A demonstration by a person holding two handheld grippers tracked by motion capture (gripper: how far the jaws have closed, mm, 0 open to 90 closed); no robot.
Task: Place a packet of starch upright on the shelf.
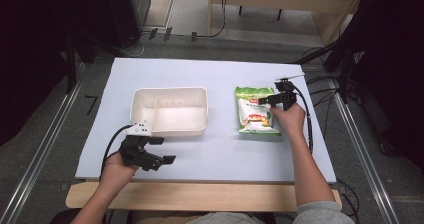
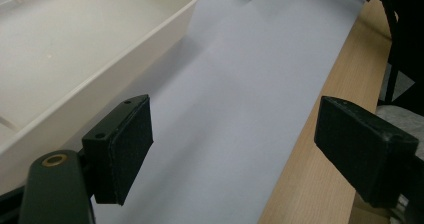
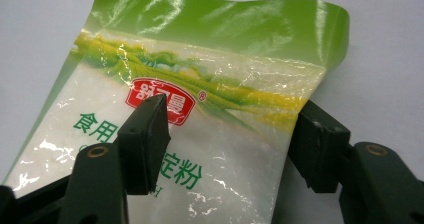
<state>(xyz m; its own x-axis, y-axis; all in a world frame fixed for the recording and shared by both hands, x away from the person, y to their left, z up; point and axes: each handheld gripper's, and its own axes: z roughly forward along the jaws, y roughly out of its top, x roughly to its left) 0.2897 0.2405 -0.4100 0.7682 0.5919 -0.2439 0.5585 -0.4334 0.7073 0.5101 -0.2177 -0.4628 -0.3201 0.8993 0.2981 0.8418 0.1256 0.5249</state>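
A green and white starch bag [image 1: 255,113] lies flat on the right half of the white table top. My right gripper [image 1: 266,100] is open at the bag's upper right edge. In the right gripper view the bag [image 3: 200,84] has a red logo and green print. One jaw rests over the printed face and the other sits at the bag's side edge, with the gripper [image 3: 230,144] straddling that strip. A cream tray [image 1: 170,111] with a divider stands left of centre. My left gripper [image 1: 164,150] is open just in front of it, holding nothing.
The tray's near wall [image 2: 100,84] runs close beside the left gripper [image 2: 235,149]. The table's wooden front edge [image 2: 320,159] is on the other side. Cables [image 1: 320,91] trail off the table's right edge. Metal rails [image 1: 45,144] flank the table.
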